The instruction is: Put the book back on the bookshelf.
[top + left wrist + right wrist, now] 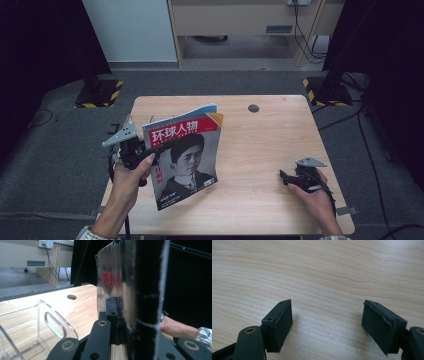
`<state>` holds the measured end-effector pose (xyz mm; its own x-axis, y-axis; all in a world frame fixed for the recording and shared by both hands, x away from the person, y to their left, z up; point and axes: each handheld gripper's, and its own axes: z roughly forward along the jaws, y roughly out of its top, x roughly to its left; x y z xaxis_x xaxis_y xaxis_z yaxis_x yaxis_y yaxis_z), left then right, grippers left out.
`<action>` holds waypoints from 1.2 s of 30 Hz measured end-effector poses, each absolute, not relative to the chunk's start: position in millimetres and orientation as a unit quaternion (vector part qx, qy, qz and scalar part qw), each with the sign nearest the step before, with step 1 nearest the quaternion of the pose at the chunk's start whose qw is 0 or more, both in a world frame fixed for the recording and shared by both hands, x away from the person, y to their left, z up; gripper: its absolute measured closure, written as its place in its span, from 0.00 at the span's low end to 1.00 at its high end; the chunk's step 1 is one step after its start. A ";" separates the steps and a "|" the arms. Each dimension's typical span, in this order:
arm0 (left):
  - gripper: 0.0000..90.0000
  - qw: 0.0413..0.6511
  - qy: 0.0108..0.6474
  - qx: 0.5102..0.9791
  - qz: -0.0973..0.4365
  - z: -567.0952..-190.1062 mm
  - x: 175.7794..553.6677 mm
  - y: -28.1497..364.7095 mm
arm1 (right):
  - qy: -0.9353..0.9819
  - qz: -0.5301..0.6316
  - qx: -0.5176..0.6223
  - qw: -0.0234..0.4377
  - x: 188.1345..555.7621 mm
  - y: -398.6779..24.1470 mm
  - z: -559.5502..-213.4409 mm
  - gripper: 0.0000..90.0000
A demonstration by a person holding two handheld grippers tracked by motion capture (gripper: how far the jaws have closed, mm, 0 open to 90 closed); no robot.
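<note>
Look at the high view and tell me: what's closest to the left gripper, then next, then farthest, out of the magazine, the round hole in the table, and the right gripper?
1. The magazine: clamped in the left gripper, held upright over the table's left side.
2. The round hole: farther back, past the middle of the table.
3. The right gripper: across on the table's right side, open.

Grey carpet (60, 150), wooden table (270, 145), perhaps cabinets (240, 20)

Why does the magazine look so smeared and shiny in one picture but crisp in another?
In the left gripper view the magazine sits right against the lens, out of focus, its glossy cover catching glare; in the high view it is farther off, evenly lit and sharp, cover readable.
</note>
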<state>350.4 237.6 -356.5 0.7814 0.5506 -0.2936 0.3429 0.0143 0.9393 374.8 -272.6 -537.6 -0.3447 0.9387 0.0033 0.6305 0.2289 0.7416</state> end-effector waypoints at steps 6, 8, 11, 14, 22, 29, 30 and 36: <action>0.96 0.635 0.318 0.699 0.087 -357.9 346.0 249.5 | 0.749 0.334 0.524 0.231 374.8 -272.6 -537.6 0.28; 0.96 0.635 0.320 0.698 0.089 -359.9 343.8 254.5 | 0.749 0.334 0.524 0.231 374.8 -272.5 -537.6 0.28; 0.96 0.635 0.326 0.694 0.091 -362.9 340.9 260.6 | 0.749 0.334 0.524 0.231 374.8 -272.6 -537.6 0.28; 0.96 0.632 0.329 0.695 0.095 -363.7 338.4 263.8 | 0.749 0.334 0.524 0.231 374.8 -272.5 -537.6 0.28; 0.96 0.629 0.336 0.693 0.109 -365.6 329.7 278.8 | 0.749 0.334 0.524 0.231 374.8 -272.5 -537.6 0.28; 0.96 0.633 0.348 0.682 0.114 -369.4 323.3 293.8 | 0.749 0.334 0.524 0.231 374.8 -272.6 -537.6 0.28; 0.96 0.632 0.348 0.683 0.115 -369.3 322.3 295.1 | 0.749 0.334 0.524 0.231 374.8 -272.6 -537.6 0.28; 0.96 0.635 0.351 0.678 0.118 -369.7 315.1 303.5 | 0.749 0.334 0.524 0.231 374.7 -272.5 -537.6 0.28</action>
<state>315.1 303.5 -369.7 0.7261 0.6254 -0.2859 0.3262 0.0528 0.9438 374.7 -272.5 -537.6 -0.3440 0.9389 0.0038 0.6307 0.2281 0.7418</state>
